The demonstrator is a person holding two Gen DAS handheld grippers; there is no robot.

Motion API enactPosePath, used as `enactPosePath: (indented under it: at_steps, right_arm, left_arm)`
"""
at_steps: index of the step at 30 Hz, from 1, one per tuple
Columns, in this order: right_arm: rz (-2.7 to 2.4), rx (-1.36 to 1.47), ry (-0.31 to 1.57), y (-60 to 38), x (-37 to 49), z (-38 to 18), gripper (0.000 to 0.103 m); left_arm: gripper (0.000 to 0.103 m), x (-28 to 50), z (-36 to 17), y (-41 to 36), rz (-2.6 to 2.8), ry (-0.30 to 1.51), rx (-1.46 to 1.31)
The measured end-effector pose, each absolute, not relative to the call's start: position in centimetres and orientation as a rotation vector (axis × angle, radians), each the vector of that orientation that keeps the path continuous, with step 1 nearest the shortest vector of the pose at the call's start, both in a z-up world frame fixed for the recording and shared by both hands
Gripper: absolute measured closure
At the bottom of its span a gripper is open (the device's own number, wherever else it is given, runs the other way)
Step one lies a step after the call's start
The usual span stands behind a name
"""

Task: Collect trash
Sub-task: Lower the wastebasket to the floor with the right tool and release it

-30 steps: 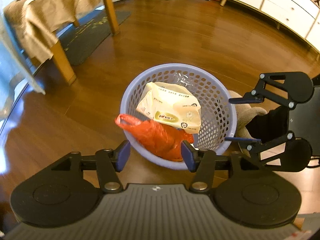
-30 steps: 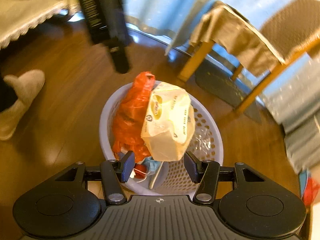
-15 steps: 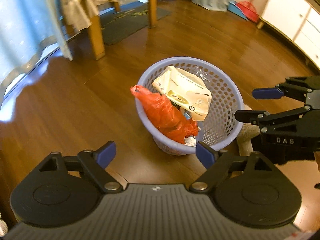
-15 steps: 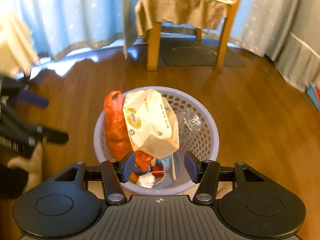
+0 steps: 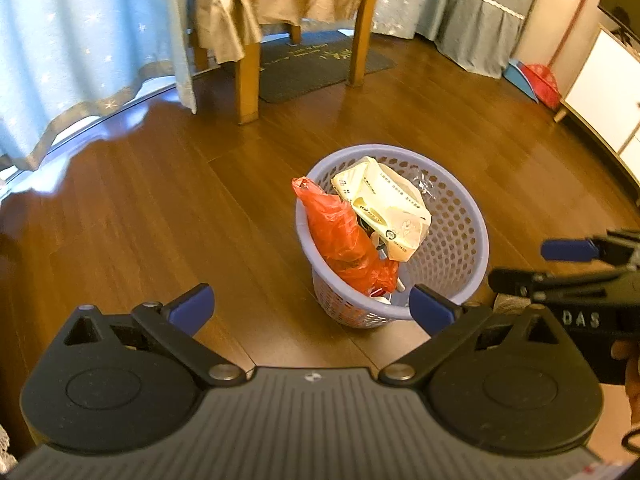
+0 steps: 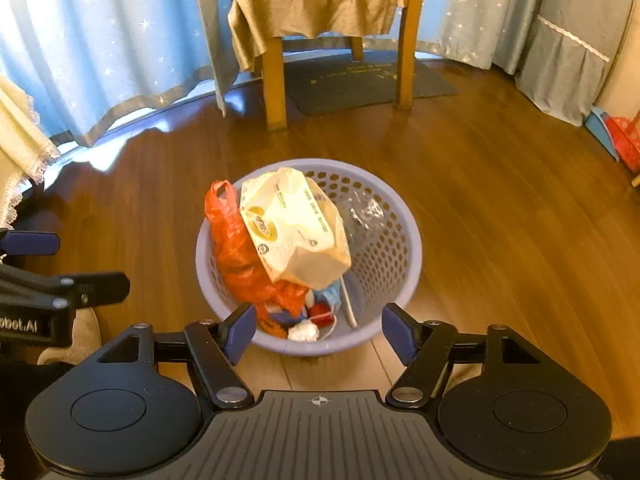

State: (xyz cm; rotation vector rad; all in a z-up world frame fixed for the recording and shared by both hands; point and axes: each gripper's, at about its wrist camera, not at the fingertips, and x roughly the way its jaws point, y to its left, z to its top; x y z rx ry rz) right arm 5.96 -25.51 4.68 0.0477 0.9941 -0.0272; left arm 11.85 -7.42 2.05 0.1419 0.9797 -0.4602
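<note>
Looking down from the left wrist: left gripper (image 5: 310, 308) hovering over the floor (image 5: 160, 216) with jaws spread wide and gripping nothing, basket (image 5: 460, 216) standing just ahead and slightly right, apart from both pads. Sticking up out of the basket: an orange bag (image 5: 340, 236) leaning on the left rim, a cream pack (image 5: 386, 208) propped across it, clear film (image 5: 424, 184) lying against the far wall. Showing at the right edge: the right gripper (image 5: 536, 264), jaws also parted, beside the basket and not touching it. Looking down from the right wrist: right gripper (image 6: 318, 330) hanging over the near rim of the basket (image 6: 400, 240), jaws open and holding nothing, the rim sitting between the pads without touching them. Showing here under the pack (image 6: 296, 232) and bag (image 6: 236, 256): small scraps in white, red and blue at the bottom, plus a thin white stick. Standing beyond: a cloth-draped chair (image 6: 320, 12) on a dark mat (image 6: 360, 84), curtains behind. Judging progress: trash seemingly gathered already, no loose litter showing on the visible floor; likely remaining, only scanning the unseen areas or carrying the basket off.
</note>
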Motion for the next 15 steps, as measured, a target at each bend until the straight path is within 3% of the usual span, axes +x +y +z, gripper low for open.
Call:
enactPosePath:
  at_steps: [15]
  right_arm:
    - [-0.063, 0.064, 0.98, -25.0, 2.0, 7.6, 0.031]
  left_arm:
    - [0.001, 7.7, 3.7, -7.1, -0.408, 0.98, 0.095]
